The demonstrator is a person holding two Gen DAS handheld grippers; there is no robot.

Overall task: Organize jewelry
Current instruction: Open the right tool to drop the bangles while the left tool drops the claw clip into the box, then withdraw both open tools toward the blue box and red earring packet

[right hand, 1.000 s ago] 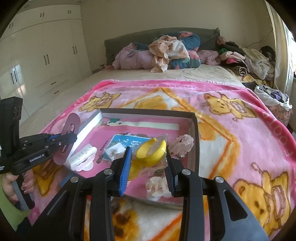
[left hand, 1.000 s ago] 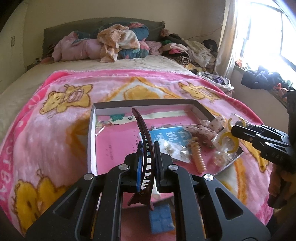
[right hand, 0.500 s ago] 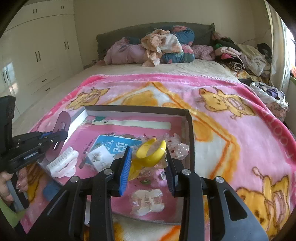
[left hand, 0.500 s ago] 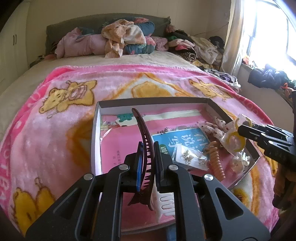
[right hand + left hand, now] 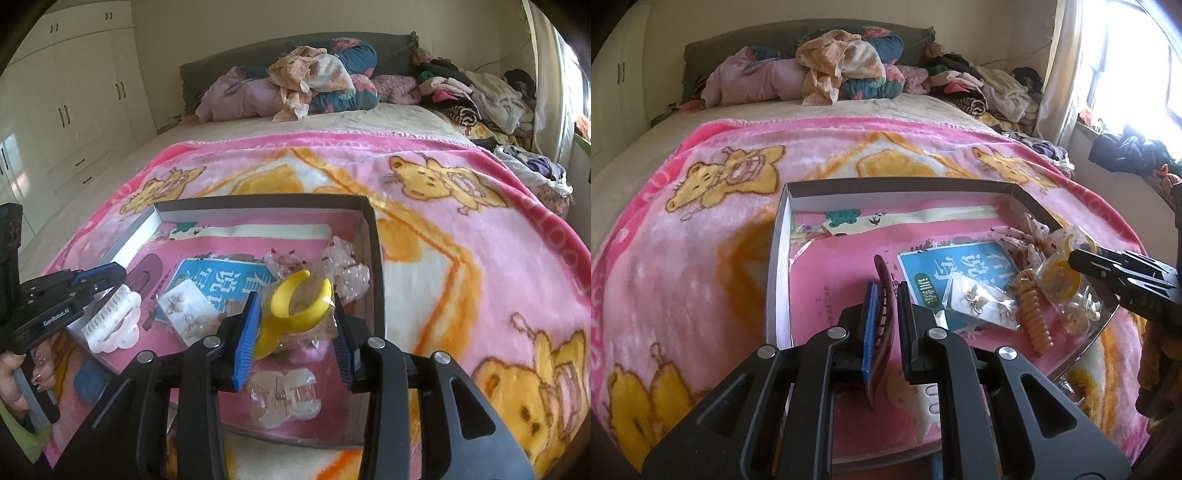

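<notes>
Over the shallow box (image 5: 777, 258) on the bed, the left claw (image 5: 886, 317) pinches a dark red hair clip (image 5: 884, 295) and the right claw (image 5: 297, 325) grips a bagged yellow clip (image 5: 299, 306). Several pieces already lie inside; both await release.

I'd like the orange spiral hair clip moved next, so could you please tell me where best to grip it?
Grip the orange spiral hair clip across its middle, coming from above. It lies flat and long in the box, so tongs set crosswise span its narrow width. The earring card lies close on one side, so keep the tongs narrow.
</notes>
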